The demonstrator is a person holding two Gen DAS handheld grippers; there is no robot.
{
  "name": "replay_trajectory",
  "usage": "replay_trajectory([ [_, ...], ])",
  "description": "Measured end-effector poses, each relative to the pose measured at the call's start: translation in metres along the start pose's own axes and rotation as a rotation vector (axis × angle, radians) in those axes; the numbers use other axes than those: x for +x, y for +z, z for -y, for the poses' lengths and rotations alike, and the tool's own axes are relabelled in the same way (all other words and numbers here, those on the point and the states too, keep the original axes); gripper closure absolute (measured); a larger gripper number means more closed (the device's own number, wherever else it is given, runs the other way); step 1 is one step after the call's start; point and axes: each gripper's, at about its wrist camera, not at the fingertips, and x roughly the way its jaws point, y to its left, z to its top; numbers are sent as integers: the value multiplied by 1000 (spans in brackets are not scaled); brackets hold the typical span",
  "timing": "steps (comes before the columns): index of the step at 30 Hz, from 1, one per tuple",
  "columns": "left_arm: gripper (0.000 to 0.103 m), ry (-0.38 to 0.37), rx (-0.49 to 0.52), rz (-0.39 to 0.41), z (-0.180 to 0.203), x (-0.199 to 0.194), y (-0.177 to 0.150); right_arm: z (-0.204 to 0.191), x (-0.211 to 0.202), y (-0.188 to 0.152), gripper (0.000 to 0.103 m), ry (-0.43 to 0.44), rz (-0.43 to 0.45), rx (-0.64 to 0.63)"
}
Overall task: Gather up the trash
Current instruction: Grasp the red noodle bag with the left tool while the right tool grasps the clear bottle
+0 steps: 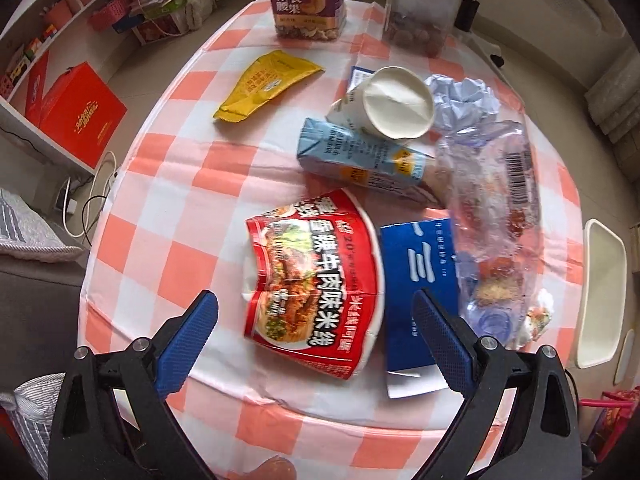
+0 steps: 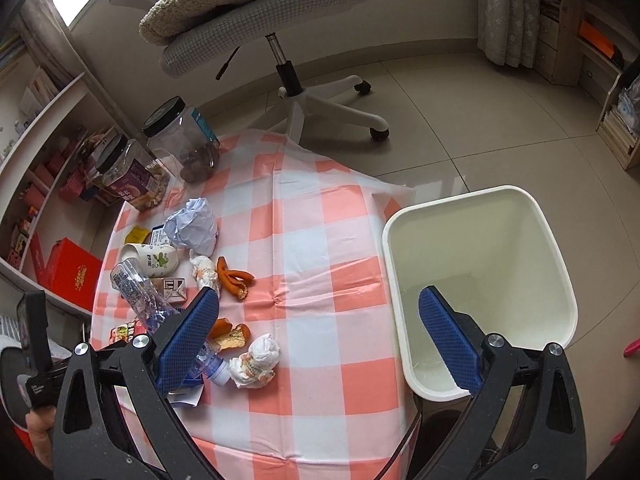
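Note:
My left gripper (image 1: 316, 312) is open above a crushed red noodle cup (image 1: 316, 284) on the checked table. Near it lie a blue paper packet (image 1: 416, 280), a clear crushed plastic bottle (image 1: 492, 216), a light blue drink carton (image 1: 360, 160), a white paper cup (image 1: 396, 100), a crumpled paper ball (image 1: 464, 96) and a yellow wrapper (image 1: 264, 84). My right gripper (image 2: 320, 320) is open and empty, between the table's right edge and the white trash bin (image 2: 480, 280). Orange peels (image 2: 234, 276) and crumpled white wrappers (image 2: 256, 360) lie in the right wrist view.
Two clear snack jars (image 1: 308, 0) (image 2: 184, 140) stand at the table's far edge. An office chair (image 2: 280, 40) stands beyond the table. Shelves and a red box (image 1: 80, 116) are at the left. The bin (image 1: 600, 292) stands on the floor by the table's right side.

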Motion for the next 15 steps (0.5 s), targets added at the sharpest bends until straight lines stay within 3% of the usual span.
replay_trajectory([
  [5,14,-97,-52,-118,-23,33,3,-25,17,-3,7,10,-43,-94],
  [10,14,-158,-46,-153,-18,44,10,-56,33,-11,7,8,-66,-204],
  [15,14,-246,-125,-197,-41,51,18,-77,42,-15,7,20,-72,-263],
])
